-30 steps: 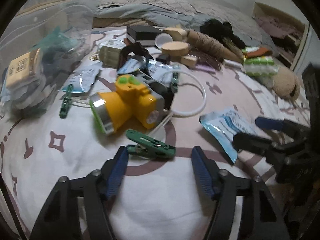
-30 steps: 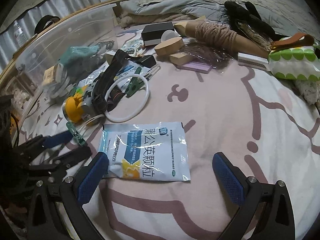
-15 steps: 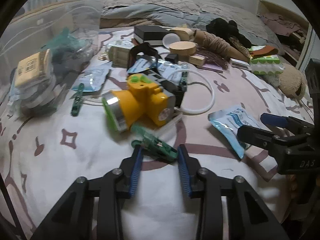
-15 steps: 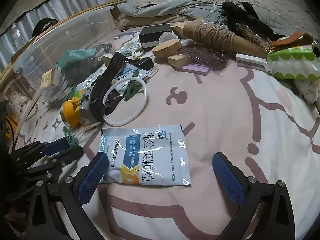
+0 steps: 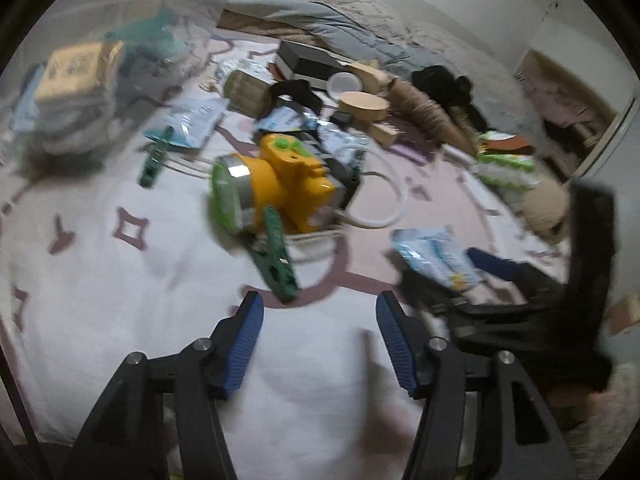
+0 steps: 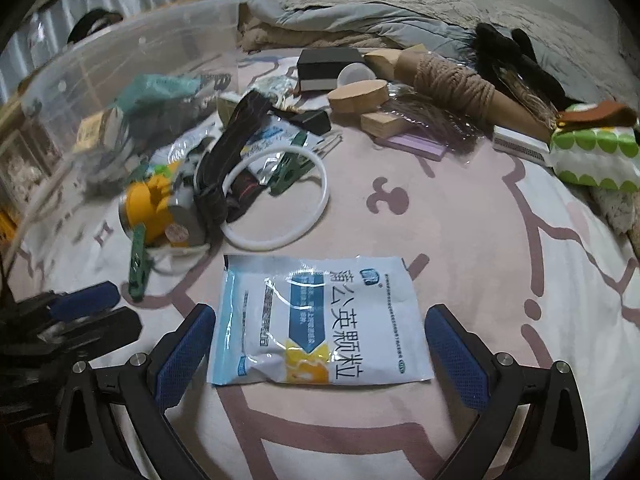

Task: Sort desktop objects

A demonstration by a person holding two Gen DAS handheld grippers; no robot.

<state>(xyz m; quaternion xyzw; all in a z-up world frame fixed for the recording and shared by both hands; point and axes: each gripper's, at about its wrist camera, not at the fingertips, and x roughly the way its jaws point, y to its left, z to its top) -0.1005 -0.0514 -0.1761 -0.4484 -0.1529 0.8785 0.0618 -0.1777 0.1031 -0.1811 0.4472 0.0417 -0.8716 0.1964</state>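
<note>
A green clothes peg (image 5: pixel 276 256) lies on the bedsheet, leaning against a yellow headlamp (image 5: pixel 280 184). My left gripper (image 5: pixel 320 336) sits just short of the peg with its jaws opening, and nothing is between its blue pads. A blue and white medicine sachet (image 6: pixel 320 320) lies flat between the fingers of my right gripper (image 6: pixel 320 352), which is open with its pads clear of the sachet's edges. In the right wrist view the left gripper (image 6: pixel 80 312) shows low on the left, near the peg (image 6: pixel 138 260). The left wrist view is blurred.
A clear plastic bin (image 6: pixel 100 80) with sorted items stands at the left. Behind the headlamp lie a white ring (image 6: pixel 276 200), a second green peg (image 6: pixel 290 172), a black box (image 6: pixel 328 66), wooden blocks, a twine cone (image 6: pixel 460 84) and a green-dotted pack (image 6: pixel 592 156).
The left jaws narrowed around the green peg, then widened again; the peg swung to point away and stays on the sheet. The right gripper crept forward until the sachet lay between its fingers.
</note>
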